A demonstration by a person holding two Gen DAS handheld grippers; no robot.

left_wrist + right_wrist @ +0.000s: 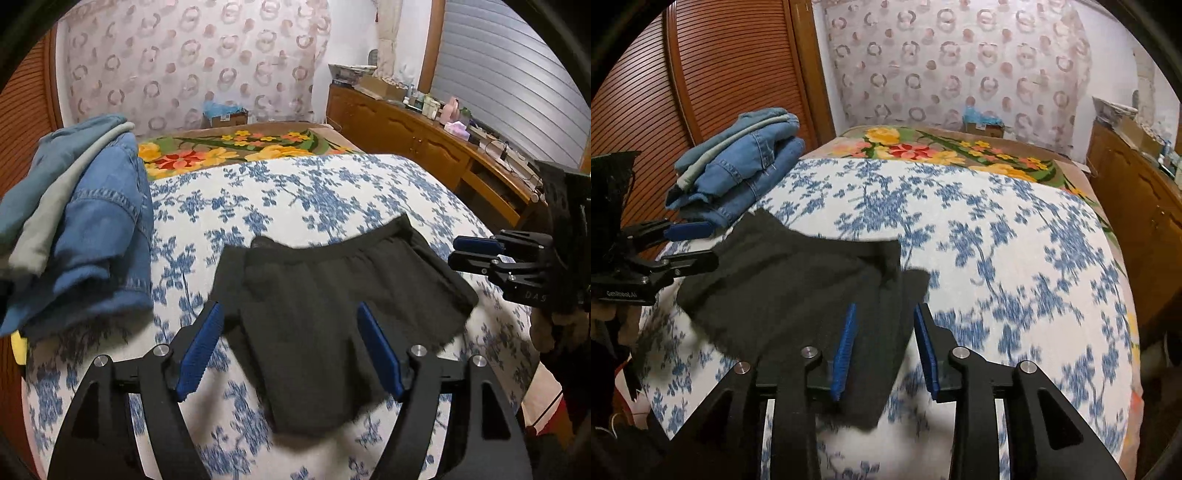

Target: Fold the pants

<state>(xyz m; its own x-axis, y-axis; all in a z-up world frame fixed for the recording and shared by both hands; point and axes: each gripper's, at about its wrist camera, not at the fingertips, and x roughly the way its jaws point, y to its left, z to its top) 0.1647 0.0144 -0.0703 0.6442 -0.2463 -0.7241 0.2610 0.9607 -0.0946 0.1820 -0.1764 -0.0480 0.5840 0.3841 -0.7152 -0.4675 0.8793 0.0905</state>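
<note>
- Two hand-held grippers frame a pair of dark pants [332,295] lying on a blue-flowered bedspread [332,192]; in the left wrist view the pants fill the centre of the frame, one leg reaching down toward the bottom edge.
- The left gripper [291,347] sits low in its own view, jaws spread wide, blue pads [199,350] on either side of the pants leg with nothing pinched between them.
- The right gripper [886,347] also has its jaws apart, though less widely; in the right wrist view the pants' edge lies under and between the fingers, and the cloth looks loose (motion blur makes contact hard to judge).
- In the left wrist view the right gripper [476,251] enters from the right edge, held level, tips just beside the pants' right side.
- In the right wrist view the left gripper [698,243] comes in from the left edge, also level, at the pants' left corner.
- A stack of folded denim [85,221] rests at the left of the frame, near the pants but apart from them.
</note>
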